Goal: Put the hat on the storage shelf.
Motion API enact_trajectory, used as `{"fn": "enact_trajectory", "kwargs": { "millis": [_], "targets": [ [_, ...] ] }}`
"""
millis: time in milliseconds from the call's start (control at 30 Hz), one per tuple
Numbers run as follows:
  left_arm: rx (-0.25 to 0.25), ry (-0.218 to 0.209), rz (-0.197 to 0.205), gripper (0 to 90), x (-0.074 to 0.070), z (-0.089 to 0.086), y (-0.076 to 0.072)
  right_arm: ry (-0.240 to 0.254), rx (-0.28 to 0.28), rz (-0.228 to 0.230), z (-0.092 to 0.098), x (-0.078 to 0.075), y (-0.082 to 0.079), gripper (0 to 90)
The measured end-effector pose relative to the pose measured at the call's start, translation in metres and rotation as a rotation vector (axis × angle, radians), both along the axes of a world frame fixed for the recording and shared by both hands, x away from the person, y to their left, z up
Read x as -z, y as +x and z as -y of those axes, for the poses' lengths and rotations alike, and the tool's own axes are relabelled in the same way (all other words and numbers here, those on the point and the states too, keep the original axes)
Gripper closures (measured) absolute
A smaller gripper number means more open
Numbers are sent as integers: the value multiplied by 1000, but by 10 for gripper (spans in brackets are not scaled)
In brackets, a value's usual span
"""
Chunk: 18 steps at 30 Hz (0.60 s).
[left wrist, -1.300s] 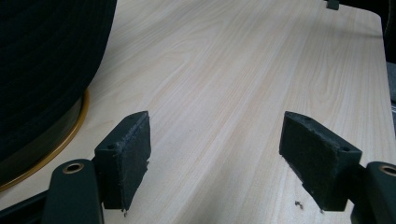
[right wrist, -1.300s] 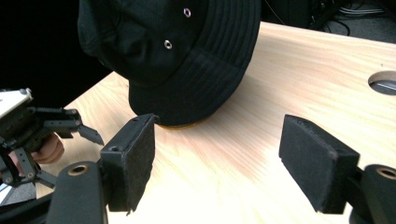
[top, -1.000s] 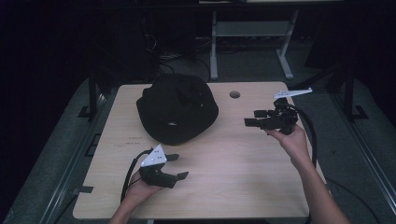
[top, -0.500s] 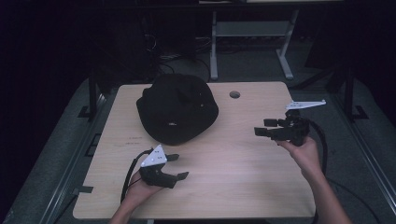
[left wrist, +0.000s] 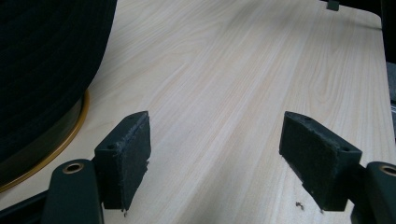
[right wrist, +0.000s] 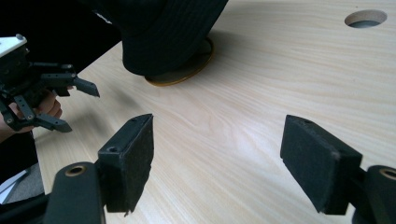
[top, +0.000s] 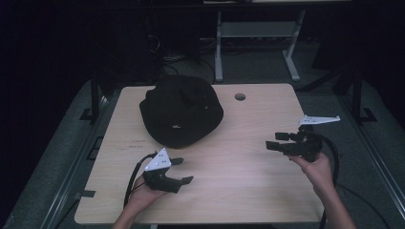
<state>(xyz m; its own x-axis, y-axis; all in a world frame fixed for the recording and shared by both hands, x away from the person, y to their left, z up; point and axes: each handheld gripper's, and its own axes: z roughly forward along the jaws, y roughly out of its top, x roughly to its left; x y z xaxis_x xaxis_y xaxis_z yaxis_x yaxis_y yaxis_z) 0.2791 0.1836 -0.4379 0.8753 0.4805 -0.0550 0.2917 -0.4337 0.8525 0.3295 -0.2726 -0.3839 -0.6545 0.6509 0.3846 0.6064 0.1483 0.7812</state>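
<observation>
One black hat on the table, far-left of centre, gold-edged brim down – one cable hole just to its right. Two grippers: left gripper and right gripper, each hand-held near the front edge – both with jaws wide apart, empty, well clear of the hat

The hat lies on the table toward its far left, with the round hole in the tabletop just to its right, near the far edge. My left gripper is at the near left of the table, in front of the hat and apart from it. My right gripper is over the right side, well apart from the hat, pointing left across the bare wood between us.
</observation>
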Motion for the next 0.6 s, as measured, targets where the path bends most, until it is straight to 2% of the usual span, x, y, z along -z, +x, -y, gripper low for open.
{"fn": "enact_trajectory", "kwargs": {
  "millis": [200,600],
  "targets": [
    [-1,3,-1,245,0,0,0,18,20,-6,8,12,-13,241],
    [1,8,-2,245,1,1,0,34,49,-14,22,27,-28,236]
  ]
}}
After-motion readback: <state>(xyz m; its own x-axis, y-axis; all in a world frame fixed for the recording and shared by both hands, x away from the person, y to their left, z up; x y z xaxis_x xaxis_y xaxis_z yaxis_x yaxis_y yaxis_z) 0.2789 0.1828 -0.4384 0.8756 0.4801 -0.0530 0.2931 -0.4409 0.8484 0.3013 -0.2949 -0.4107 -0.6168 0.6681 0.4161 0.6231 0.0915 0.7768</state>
